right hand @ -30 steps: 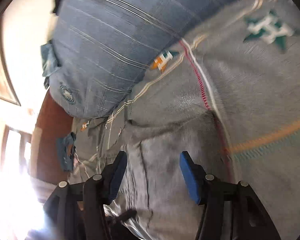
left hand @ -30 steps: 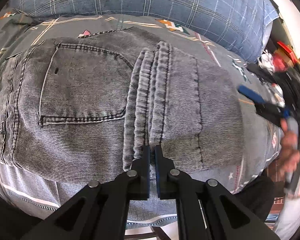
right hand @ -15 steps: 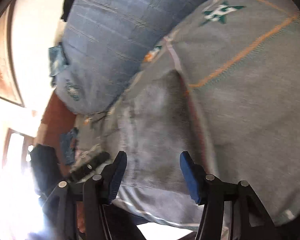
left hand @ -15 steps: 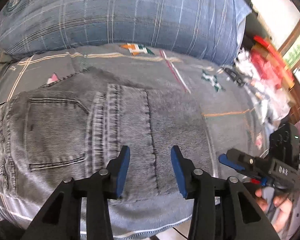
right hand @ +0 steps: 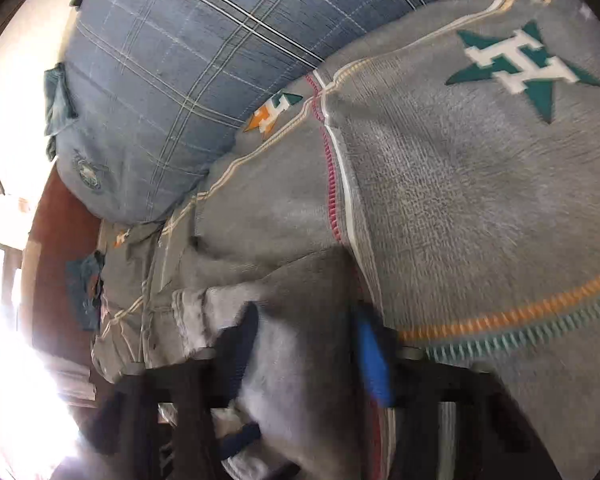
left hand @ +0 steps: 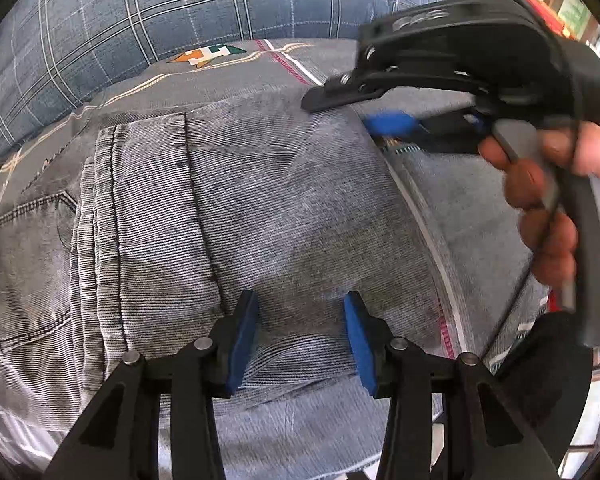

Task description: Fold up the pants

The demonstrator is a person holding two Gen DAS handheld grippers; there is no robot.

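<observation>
The folded grey jeans (left hand: 284, 208) lay on the patterned bedspread (right hand: 460, 208). The left tool (left hand: 300, 332) hovered over them, jaws apart and empty. The right tool (left hand: 352, 114) had just been closing at their far edge; whether it gripped denim could not be told.

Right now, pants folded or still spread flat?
Folded. In the left wrist view the grey jeans lie doubled on the blanket, leg hem stacked beside the back pocket.

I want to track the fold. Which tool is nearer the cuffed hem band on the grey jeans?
Left. The left tool hangs open just right of the hem band; the right tool is at the jeans' far right edge.
</observation>
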